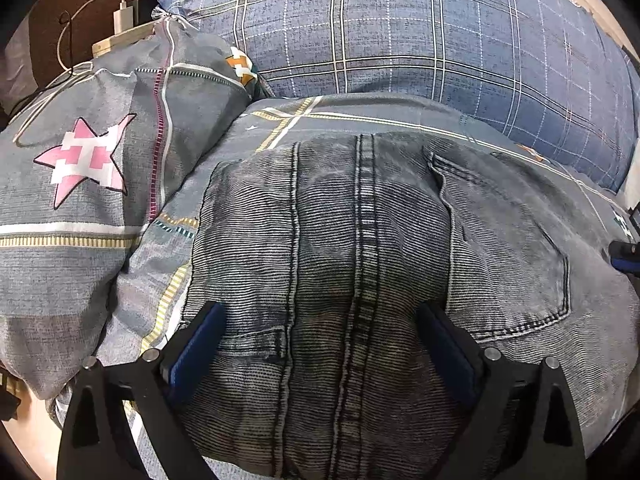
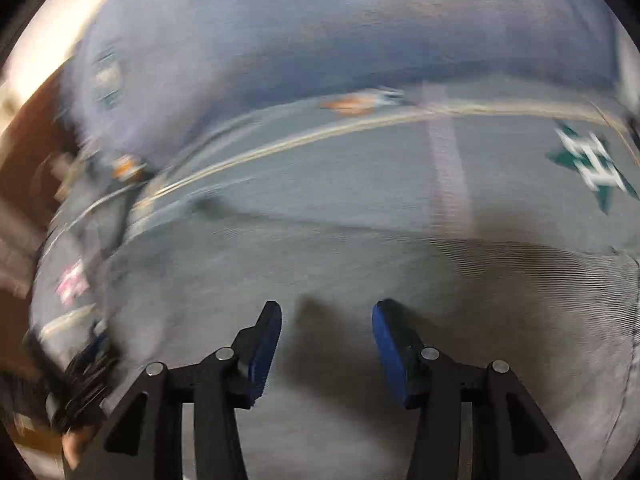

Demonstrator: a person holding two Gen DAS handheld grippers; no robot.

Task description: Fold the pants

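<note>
Grey washed denim pants [image 1: 360, 248] lie folded on the bed, seam running away from me, a back pocket [image 1: 508, 248] at the right. My left gripper [image 1: 320, 312] is open, its blue-padded fingers [image 1: 200, 340] spread wide over the near part of the pants, nothing between them. In the right wrist view, which is motion-blurred, my right gripper [image 2: 326, 316] is open and empty above the pants [image 2: 320, 280]. Its tip shows at the right edge of the left wrist view [image 1: 626, 256].
A grey patterned bedsheet [image 1: 280, 120] is under the pants. A pillow with a pink star [image 1: 80, 160] lies at the left, a blue plaid pillow [image 1: 400, 28] behind. A charger and cable [image 1: 124, 16] are at the far left. A teal star print [image 2: 592, 164] is at the right.
</note>
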